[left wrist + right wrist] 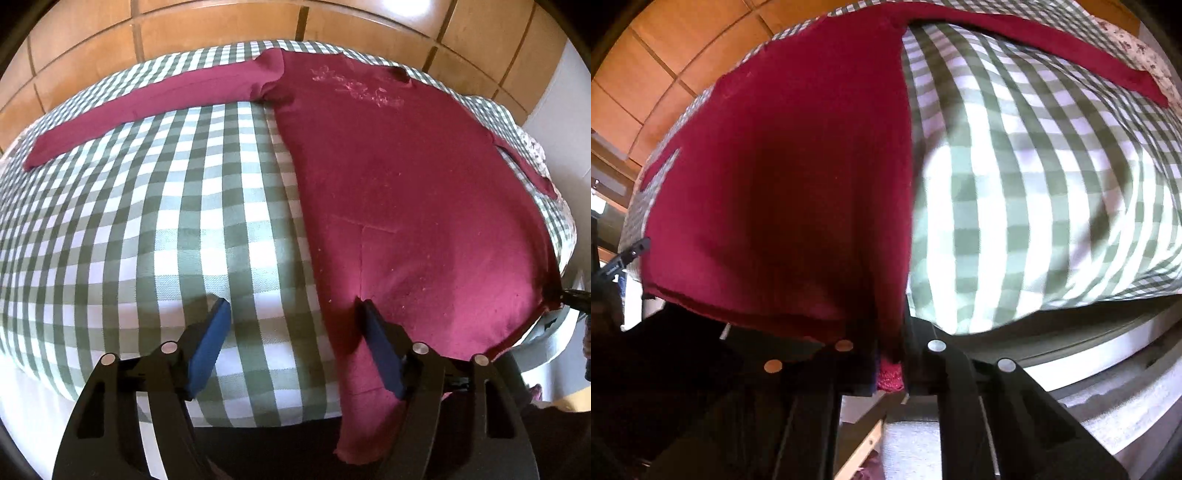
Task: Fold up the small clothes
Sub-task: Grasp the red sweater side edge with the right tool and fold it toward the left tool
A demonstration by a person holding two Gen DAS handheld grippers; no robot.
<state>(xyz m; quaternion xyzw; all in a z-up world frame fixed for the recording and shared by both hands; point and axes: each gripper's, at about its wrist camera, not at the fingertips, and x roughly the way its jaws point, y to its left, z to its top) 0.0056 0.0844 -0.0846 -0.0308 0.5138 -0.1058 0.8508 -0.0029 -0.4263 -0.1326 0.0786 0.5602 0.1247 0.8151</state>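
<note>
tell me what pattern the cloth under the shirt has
Green and white checks on the cloth; left wrist view.

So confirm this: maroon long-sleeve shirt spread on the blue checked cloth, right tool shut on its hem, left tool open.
Wrong on one point: the checked cloth is green and white, as the left wrist view shows. The maroon long-sleeve shirt lies spread, the right tool is shut on its hem, the left tool open.

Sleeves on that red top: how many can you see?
2. One sleeve lies stretched straight out to the left across the checked cloth. The other sleeve runs toward the cloth's right edge, seen only partly here.
</note>
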